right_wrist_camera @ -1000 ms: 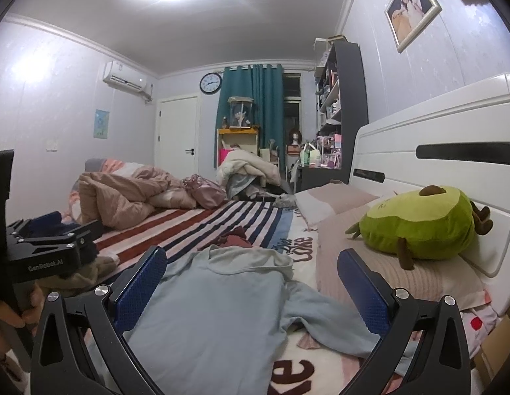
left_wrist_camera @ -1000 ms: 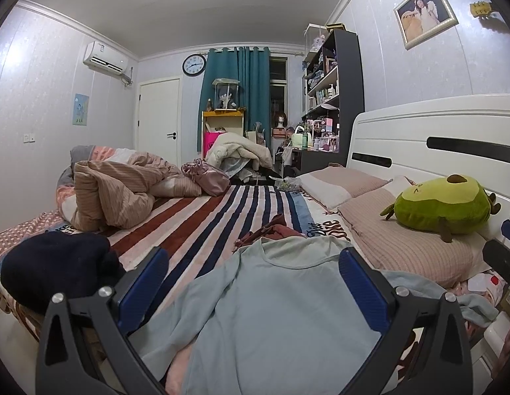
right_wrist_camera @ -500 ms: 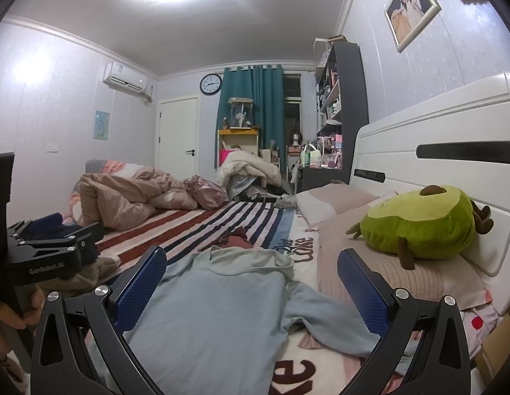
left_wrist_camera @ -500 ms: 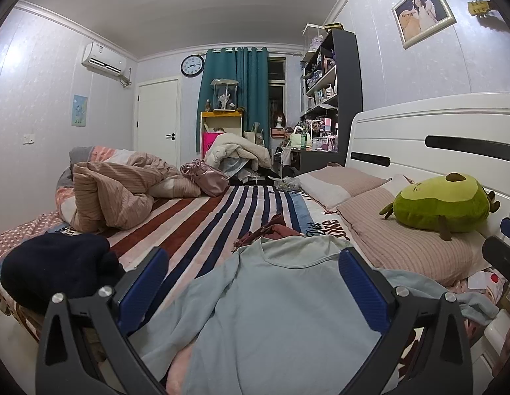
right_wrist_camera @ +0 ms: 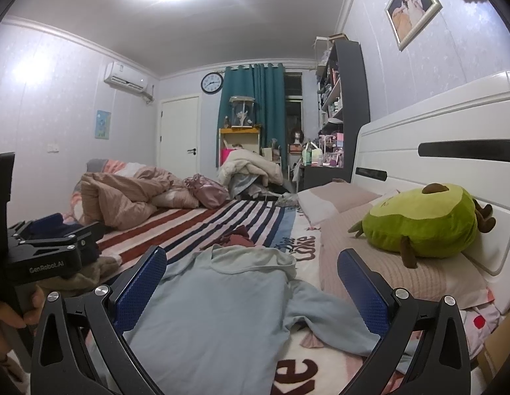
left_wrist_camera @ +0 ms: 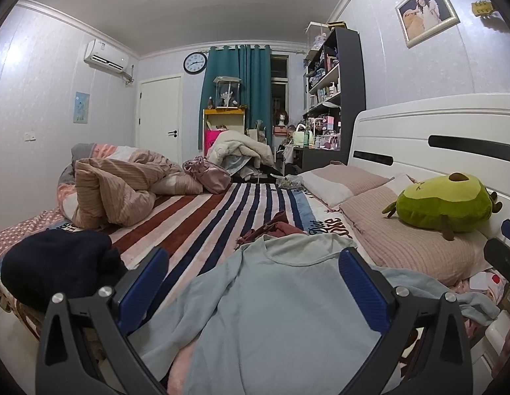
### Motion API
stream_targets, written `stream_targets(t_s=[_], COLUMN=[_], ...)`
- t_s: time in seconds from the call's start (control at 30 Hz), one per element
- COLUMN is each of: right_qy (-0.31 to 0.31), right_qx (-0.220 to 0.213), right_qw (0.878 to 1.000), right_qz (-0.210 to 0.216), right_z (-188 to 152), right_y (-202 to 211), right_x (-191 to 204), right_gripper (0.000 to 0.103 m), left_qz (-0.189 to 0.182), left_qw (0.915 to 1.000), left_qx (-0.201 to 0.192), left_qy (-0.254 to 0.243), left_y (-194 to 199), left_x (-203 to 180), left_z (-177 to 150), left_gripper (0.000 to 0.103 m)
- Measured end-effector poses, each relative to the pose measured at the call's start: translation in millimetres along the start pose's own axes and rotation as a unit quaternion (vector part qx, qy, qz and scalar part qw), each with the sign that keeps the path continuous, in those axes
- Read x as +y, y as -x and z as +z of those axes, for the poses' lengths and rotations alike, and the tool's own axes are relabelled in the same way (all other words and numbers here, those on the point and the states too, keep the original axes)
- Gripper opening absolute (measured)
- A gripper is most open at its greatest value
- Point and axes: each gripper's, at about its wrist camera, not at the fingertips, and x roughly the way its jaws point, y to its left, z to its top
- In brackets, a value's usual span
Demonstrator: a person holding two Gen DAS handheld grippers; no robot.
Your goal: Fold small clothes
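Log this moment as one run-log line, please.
phase: pre-grasp | left gripper: open, empty | right gripper: open, empty | light blue top: spread flat on bed, unfolded, sleeve out toward pillows

Before you a shirt (left_wrist_camera: 274, 312) lies spread on the bed (left_wrist_camera: 202, 217). Behind its collar sits a crumpled garment (left_wrist_camera: 274, 228). To your right, a plush toy (left_wrist_camera: 442, 202) rests on pillows (left_wrist_camera: 406, 243) against the headboard (left_wrist_camera: 436, 125). To your left lies a dark bundle (left_wrist_camera: 57, 260), with a heaped quilt (left_wrist_camera: 116, 187) behind it.

"GenRobot.AI" was printed on the left gripper (right_wrist_camera: 54, 230), left of the right jaws; the blanket (right_wrist_camera: 304, 247) beyond them read "Coke".
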Motion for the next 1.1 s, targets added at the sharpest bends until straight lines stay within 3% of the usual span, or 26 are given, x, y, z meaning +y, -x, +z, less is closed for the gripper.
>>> stream_targets(t_s=[0.2, 0.43, 0.63, 0.77, 0.83, 0.9, 1.1], right_qy=[-0.020, -0.003, -0.027, -0.026, -0.031, -0.035, -0.038], right_qx=[0.024, 0.041, 0.100, 0.144, 0.163, 0.180, 0.206], right_qw=[0.999, 0.998, 0.990, 0.984, 0.980, 0.976, 0.970], right_qz=[0.017, 0.056, 0.098, 0.102, 0.112, 0.119, 0.123], right_z=[-6, -23, -46, -69, -80, -91, -104], right_y=[-21, -60, -109, -137, -147, -154, -166], right_x=[4, 27, 37, 46, 49, 51, 54], right_gripper=[0.103, 0.103, 0.103, 0.092, 0.089, 0.080, 0.079], left_qz=[0.007, 0.035, 0.022, 0.015, 0.019, 0.021, 0.059], left_qw=[0.9998, 0.9979, 0.9936, 0.9857, 0.9814, 0.9778, 0.9678], left_qx=[0.017, 0.054, 0.102, 0.157, 0.182, 0.201, 0.238], left_qy=[0.004, 0.007, 0.043, 0.059, 0.058, 0.058, 0.058], left_y=[-11, -36, -61, -81, -89, -93, -112], left_x=[10, 42, 90, 113, 121, 126, 140], left_z=[-6, -25, -68, -103, -121, -134, -162], left_gripper=[0.102, 0.102, 0.102, 0.101, 0.092, 0.086, 0.071])
